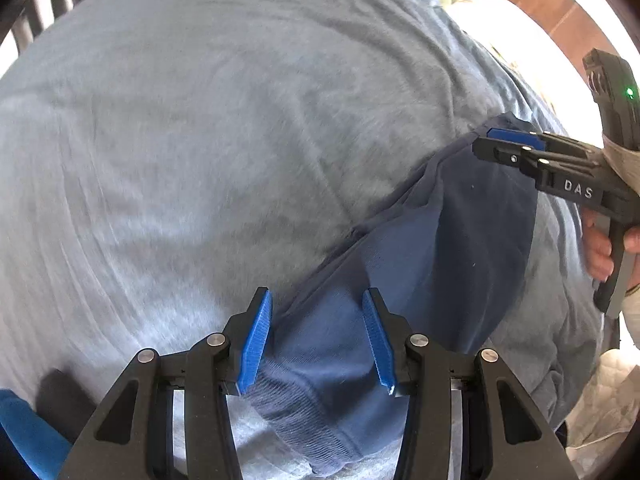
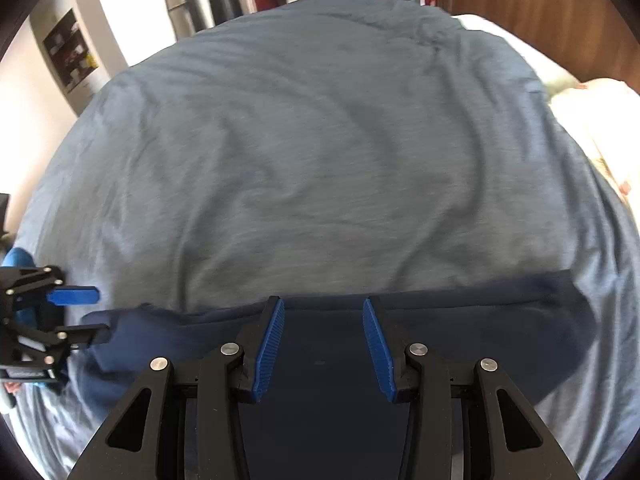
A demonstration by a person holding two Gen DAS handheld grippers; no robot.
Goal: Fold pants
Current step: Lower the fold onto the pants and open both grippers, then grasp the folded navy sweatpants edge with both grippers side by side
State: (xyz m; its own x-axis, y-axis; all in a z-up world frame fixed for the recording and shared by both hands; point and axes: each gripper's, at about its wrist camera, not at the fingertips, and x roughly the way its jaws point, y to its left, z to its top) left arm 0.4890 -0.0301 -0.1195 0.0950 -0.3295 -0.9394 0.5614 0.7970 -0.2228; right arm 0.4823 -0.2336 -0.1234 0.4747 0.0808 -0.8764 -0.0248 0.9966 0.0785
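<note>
The navy pants (image 2: 332, 364) were laid flat on the grey-blue bedspread (image 2: 320, 160), and every place below is given relative to them.

Closest in the left wrist view, the left gripper (image 1: 316, 336) was held with its blue pads (image 1: 256, 344) spread apart on either side of the ribbed cuff (image 1: 304, 420) at one end of the pants; nothing was pinched between them. In the right wrist view, the right gripper (image 2: 323, 348) was held over the broad middle of the pants, near their far edge, its fingers likewise parted and clamped on nothing.

Beyond the cuff, the fabric was seen to widen towards the other end, where the right gripper (image 1: 508, 142) was seen side-on just above the pants' far corner; from that angle it could not be told whether the cloth was touched. The left gripper (image 2: 80, 314) was seen at the pants' left end, with its fingers parted.

Farther off, past the pants' far edge, the bedspread was seen wrinkled. A white pillow (image 2: 600, 120) lay beyond to the right, before a wooden headboard (image 2: 540, 8).
</note>
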